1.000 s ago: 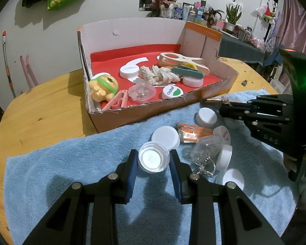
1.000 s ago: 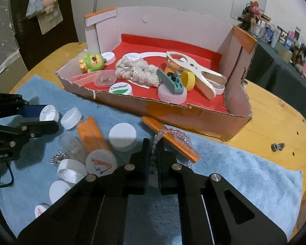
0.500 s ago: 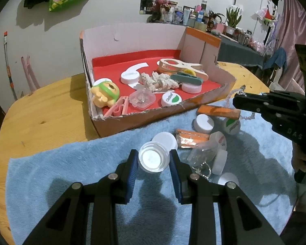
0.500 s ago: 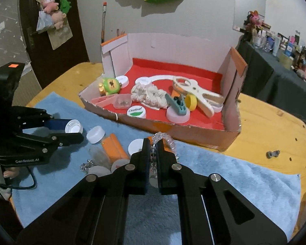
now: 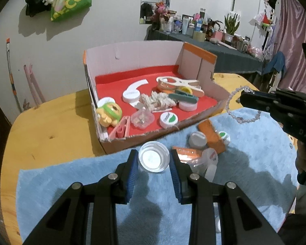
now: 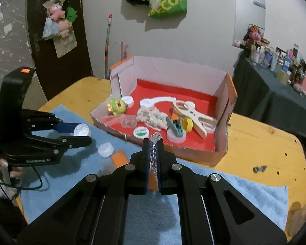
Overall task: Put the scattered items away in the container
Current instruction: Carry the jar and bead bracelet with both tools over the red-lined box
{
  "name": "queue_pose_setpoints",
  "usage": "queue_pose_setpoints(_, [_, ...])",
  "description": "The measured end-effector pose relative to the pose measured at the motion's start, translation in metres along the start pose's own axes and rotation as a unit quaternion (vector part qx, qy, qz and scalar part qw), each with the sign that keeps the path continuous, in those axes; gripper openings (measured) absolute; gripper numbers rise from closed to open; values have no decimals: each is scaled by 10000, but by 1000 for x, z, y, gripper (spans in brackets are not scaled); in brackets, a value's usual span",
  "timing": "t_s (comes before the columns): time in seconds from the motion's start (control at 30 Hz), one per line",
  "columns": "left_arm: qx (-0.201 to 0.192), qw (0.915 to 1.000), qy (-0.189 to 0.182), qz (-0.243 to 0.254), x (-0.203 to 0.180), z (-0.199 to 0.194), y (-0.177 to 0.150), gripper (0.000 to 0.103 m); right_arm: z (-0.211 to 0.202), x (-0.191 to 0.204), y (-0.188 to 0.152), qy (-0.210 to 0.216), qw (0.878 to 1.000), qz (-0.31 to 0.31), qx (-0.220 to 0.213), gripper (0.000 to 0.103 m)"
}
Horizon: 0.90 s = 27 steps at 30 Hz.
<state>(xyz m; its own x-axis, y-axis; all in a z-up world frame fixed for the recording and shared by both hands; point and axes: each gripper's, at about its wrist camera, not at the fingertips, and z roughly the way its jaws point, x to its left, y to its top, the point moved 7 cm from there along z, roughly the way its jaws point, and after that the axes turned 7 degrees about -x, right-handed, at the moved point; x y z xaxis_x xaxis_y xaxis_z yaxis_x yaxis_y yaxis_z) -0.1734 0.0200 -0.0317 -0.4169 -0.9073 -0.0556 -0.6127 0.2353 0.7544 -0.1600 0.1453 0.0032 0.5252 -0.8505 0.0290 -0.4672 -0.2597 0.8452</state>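
Holding a small clear plastic cap (image 5: 154, 159) side-on between its blue pads, the left gripper (image 5: 154, 163) has its jaws set narrow against the cap's rim, above the blue towel (image 5: 71, 183) at the surface's near edge. The cap looks light, stiff and smooth, so it probably slips if squeezed off-centre; gripping across its full width, as here, seems soundest.

Beyond it, toward the far edge of the surface, sits the cardboard box (image 5: 153, 140) with its red floor, already carrying a green toy figure (image 5: 109, 113), a knot of cotton rope (image 5: 157, 101) and a large wooden clothes peg (image 5: 181, 84). More caps and orange packets (image 5: 212, 135) lie on the towel just before the box's near wall.

To the right, the right gripper (image 6: 153, 153) has its jaws pressed together on a clear bead bracelet (image 5: 237, 110), which hangs in a loose loop above the towel beside the box's near right corner. The bracelet is light and limp, and its beads look slippery; it will likely swing, so a pinch on the string between beads should serve best.
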Motion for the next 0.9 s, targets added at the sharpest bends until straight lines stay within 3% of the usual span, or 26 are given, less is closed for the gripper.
queue_pose_setpoints(0.9, [-248,9996,0,114,0,-2,50,33,-2,-6,44,-28,9996,-168,-230,5])
